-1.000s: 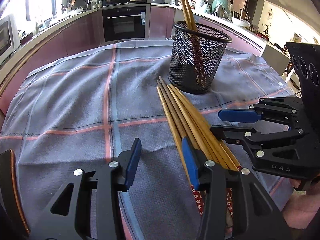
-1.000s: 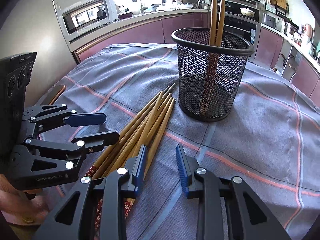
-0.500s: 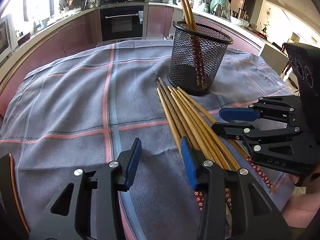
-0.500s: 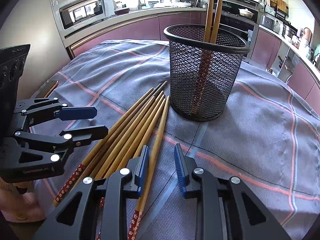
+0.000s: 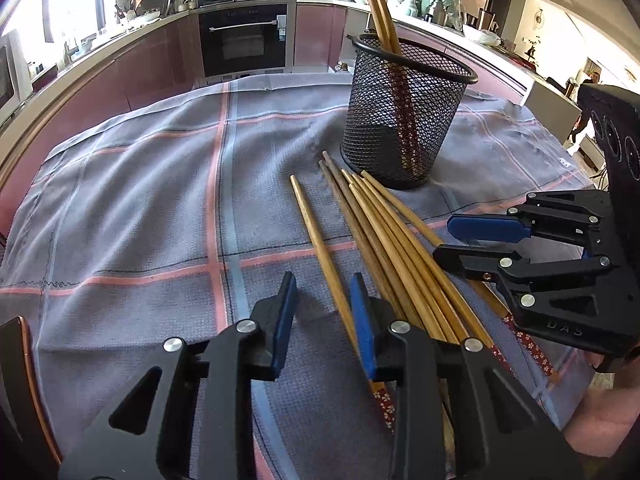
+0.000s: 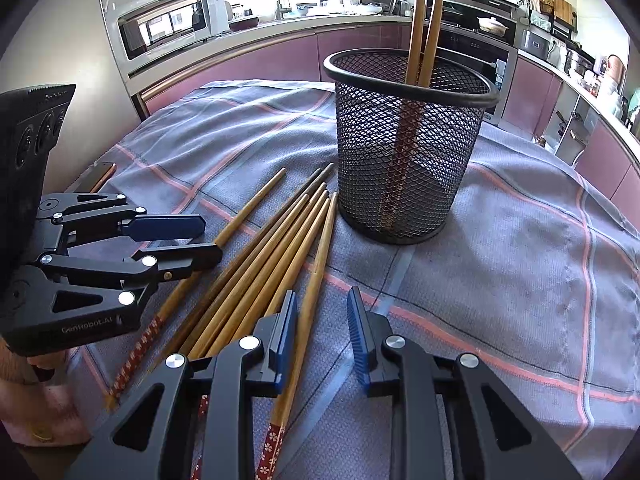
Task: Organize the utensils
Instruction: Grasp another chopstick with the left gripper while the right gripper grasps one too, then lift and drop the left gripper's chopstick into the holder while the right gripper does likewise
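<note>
Chopsticks lie fanned on the cloth beside the mesh holder; we straddle one stick per gripper, left gripper and right gripper both agape, then close squarely.

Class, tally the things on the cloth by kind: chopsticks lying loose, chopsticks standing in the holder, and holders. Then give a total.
Loose chopsticks: 7 (the bundle overlaps, so this is my best count)
Standing chopsticks: 2
Mesh holder: 1
Total: 10
</note>
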Action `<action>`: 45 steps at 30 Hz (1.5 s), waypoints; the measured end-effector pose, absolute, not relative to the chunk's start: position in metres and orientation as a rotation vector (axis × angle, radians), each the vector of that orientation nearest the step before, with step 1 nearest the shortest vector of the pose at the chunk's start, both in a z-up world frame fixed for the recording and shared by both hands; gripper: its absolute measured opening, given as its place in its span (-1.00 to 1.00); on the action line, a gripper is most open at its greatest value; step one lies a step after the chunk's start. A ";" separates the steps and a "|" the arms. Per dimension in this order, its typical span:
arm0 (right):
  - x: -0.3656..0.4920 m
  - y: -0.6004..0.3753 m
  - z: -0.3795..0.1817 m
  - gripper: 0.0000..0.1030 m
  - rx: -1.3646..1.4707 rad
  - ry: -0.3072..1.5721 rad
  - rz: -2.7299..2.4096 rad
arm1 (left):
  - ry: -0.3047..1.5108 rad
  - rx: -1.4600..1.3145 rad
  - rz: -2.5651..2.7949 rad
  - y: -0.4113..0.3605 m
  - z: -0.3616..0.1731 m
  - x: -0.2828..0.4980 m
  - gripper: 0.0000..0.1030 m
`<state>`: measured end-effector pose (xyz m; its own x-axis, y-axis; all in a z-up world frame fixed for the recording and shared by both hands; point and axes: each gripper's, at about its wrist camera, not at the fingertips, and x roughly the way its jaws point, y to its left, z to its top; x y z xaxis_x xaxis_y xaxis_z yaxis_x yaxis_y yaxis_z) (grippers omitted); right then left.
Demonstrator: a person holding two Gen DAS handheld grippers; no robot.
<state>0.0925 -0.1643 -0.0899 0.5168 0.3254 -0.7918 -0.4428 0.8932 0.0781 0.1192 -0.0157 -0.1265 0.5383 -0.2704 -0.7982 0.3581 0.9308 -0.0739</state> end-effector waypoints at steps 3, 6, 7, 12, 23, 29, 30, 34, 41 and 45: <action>0.094 -0.162 -0.089 -0.57 -0.155 0.917 0.458 | 0.940 0.088 -0.377 -0.014 -0.126 0.122 -0.50; 0.098 -0.159 -0.089 -0.59 -0.156 0.916 0.459 | 0.939 0.099 -0.359 -0.015 -0.125 0.128 -0.46; 0.099 -0.159 -0.089 -0.60 -0.156 0.915 0.460 | 0.939 0.102 -0.355 -0.016 -0.126 0.130 -0.46; 0.103 -0.156 -0.089 -0.85 -0.139 0.921 0.479 | 0.948 0.107 -0.338 -0.022 -0.125 0.142 -0.55; 0.090 -0.176 -0.076 -0.90 -0.065 0.888 0.525 | 0.943 0.030 -0.310 -0.014 -0.122 0.140 -0.86; 0.080 -0.190 -0.056 -0.90 -0.015 0.827 0.574 | 0.896 -0.024 -0.345 -0.001 -0.103 0.129 -0.86; 0.079 -0.192 -0.054 -0.90 -0.007 0.817 0.578 | 0.885 -0.030 -0.349 0.001 -0.098 0.127 -0.86; 0.075 -0.201 -0.039 -0.90 0.033 0.771 0.594 | 0.844 -0.069 -0.385 0.008 -0.081 0.119 -0.86; 0.069 -0.219 -0.016 -0.90 0.105 0.671 0.596 | 0.762 -0.122 -0.454 0.017 -0.044 0.106 -0.86; 0.066 -0.229 -0.002 -0.90 0.127 0.607 0.586 | 0.697 -0.133 -0.488 0.017 -0.019 0.098 -0.86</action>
<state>0.0663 -0.2288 -0.0025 0.6651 0.5536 -0.5011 -0.4809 0.8309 0.2797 0.0981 0.0173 -0.0186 0.6595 -0.4735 -0.5839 0.3866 0.8798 -0.2767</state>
